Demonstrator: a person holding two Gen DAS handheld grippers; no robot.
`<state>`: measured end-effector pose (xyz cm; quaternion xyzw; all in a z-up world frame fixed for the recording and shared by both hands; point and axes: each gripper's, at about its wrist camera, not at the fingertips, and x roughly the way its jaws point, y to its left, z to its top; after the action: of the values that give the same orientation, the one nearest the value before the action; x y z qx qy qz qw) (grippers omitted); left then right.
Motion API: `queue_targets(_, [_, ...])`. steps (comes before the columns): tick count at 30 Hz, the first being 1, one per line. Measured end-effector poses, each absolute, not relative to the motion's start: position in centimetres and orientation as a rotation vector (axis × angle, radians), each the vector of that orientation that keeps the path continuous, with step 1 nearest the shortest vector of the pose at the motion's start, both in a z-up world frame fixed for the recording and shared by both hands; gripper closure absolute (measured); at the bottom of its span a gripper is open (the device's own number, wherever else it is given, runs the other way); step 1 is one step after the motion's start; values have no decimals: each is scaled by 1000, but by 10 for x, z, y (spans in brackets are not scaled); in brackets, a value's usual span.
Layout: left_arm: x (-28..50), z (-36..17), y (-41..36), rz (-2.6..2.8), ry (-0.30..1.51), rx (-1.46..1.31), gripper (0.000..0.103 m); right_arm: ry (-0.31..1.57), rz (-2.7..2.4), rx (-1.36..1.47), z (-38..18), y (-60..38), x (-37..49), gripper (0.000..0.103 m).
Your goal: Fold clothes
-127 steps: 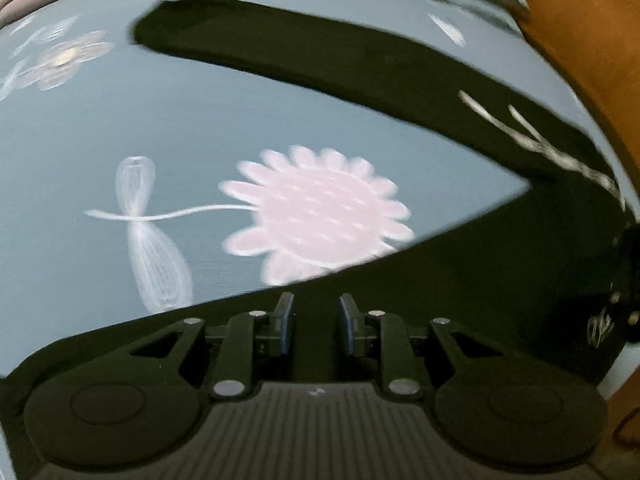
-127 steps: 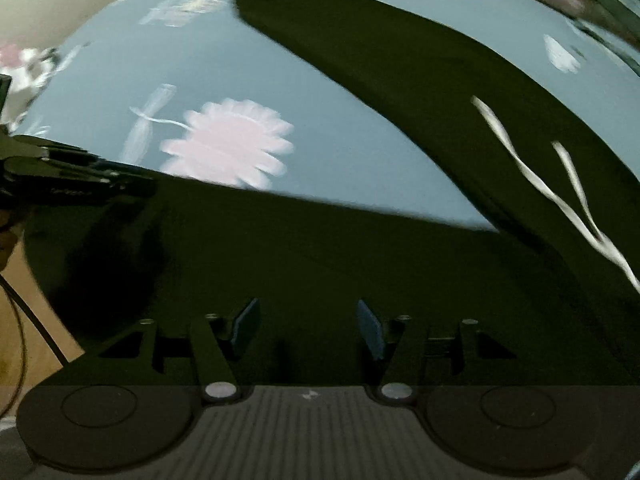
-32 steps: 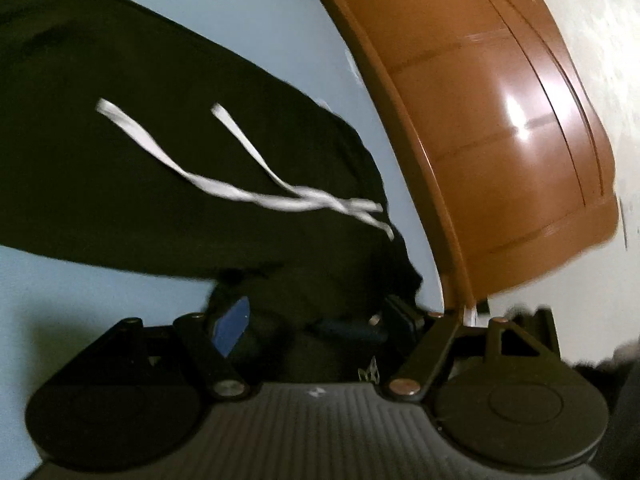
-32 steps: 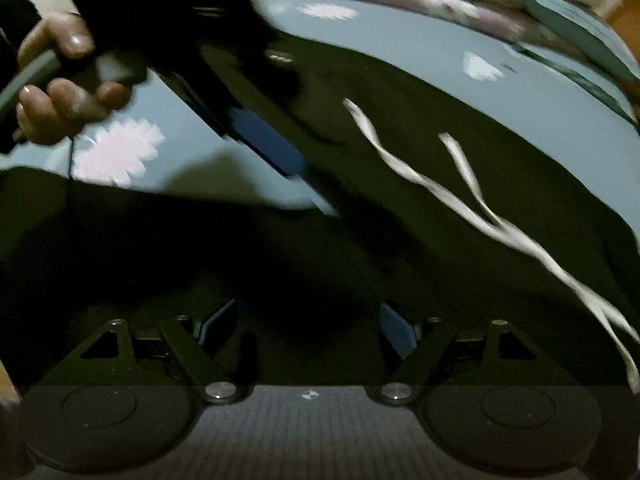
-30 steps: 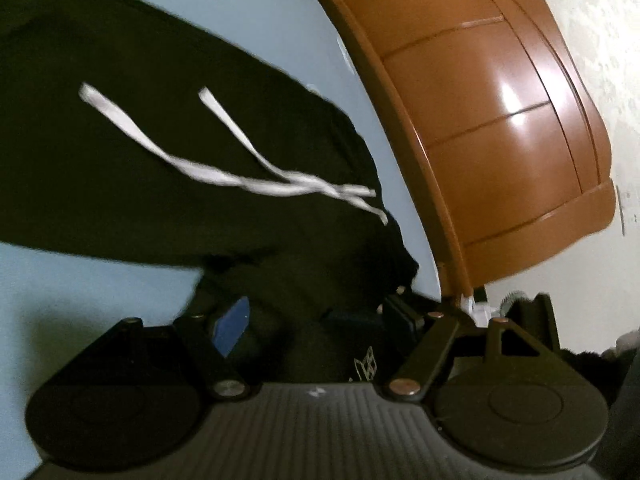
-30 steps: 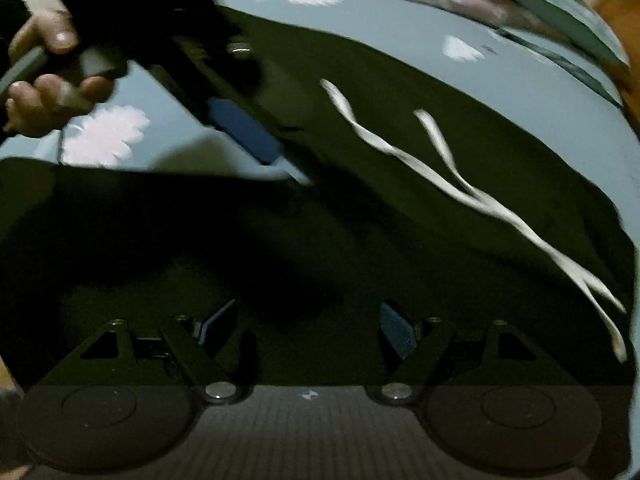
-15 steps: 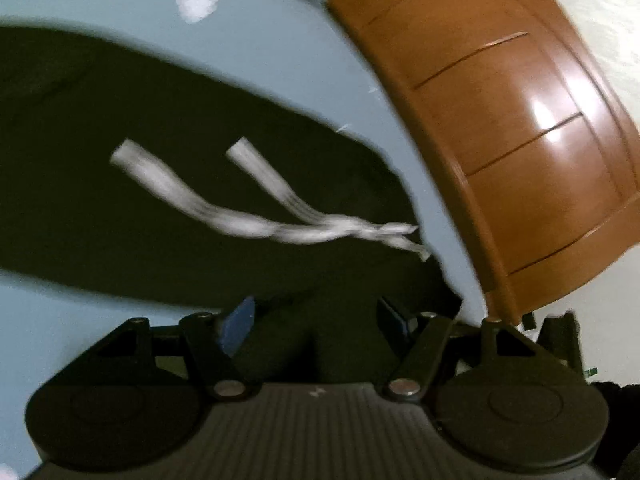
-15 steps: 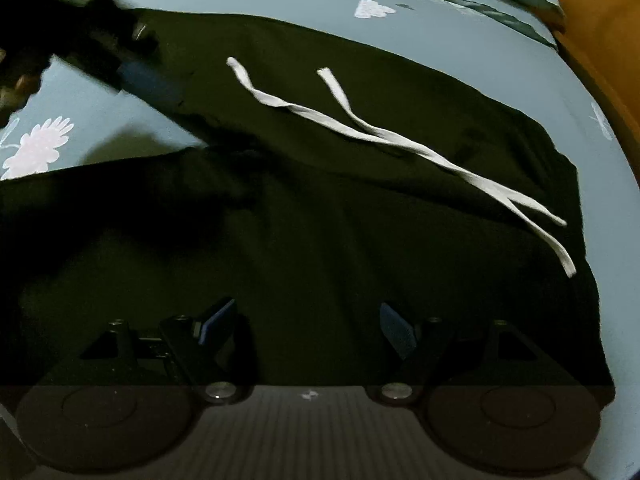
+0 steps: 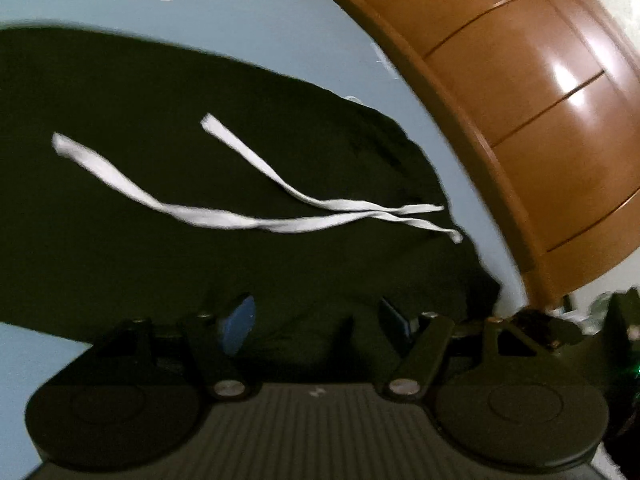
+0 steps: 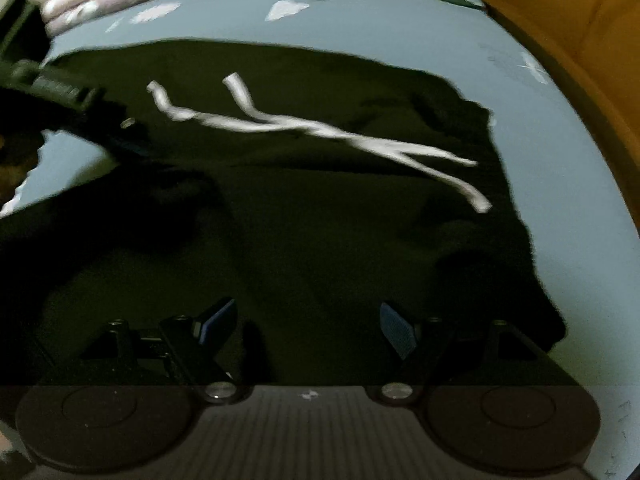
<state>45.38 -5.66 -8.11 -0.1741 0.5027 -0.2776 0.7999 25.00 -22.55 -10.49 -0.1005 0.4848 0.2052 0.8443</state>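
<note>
1. Our left tongs (image 9: 316, 316) hang released over the near edge of the dark garment (image 9: 168, 184), blue pads wide apart with nothing between them. Our right tongs (image 10: 306, 326) are spread just the same above the garment's near part, holding nothing.

2. The garment lies across the blue bedsheet (image 9: 256, 20), its waist end toward the wooden bed frame (image 9: 520, 92), with one part laid over another near us. We judge a fold to be down already and this to be the pause before the next grip.

3. The white drawstring (image 9: 256, 222) trails loose on top, its two ends apart. Before we fold again, we tuck it inward so it does not hang out of the bundle.

4. We pick the two near corners, one per tongs, and bite through every layer, since the cloth is limp and a shallow pinch would lift only the top sheet.

5. We lift both sides level and together, lay them down flat, and smooth the ridges we see near the waist end.
</note>
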Motion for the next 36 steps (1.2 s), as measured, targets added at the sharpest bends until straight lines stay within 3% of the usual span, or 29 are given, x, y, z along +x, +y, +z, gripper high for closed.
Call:
queue_targets(5, [454,-63,-86,-656,1023,-270,33,998,405,-107,-101,-242,271,21])
queue_targets(10, [459,-83,-118,-640,1060,-198,33,1076,309,-89,-117,-265,280,21])
queue_targets(15, [459,-90,-118,-576,1083,-135,33,1074,359,-201,-120,-278,263,21])
queue_targets(24, [435,-47,-112,-510,1005,-39,33,1043,422,-183,-95,-256,256,20])
queue_targets(30, [386,-39,-97,-424,1002,70,33,1058,455,-296,-119,-232,251,20])
queue_targets(32, [368,-42,-90,-392,1020,83,33,1063,454,-318,-127,-229,250,14])
queue_targets(34, [352,-48,-83,-372,1053,85,33,1079,444,-330,-134,-228,250,0])
queue_targets(36, [337,-54,-81,-363,1073,108,33,1089,435,-326,-138,-228,252,0])
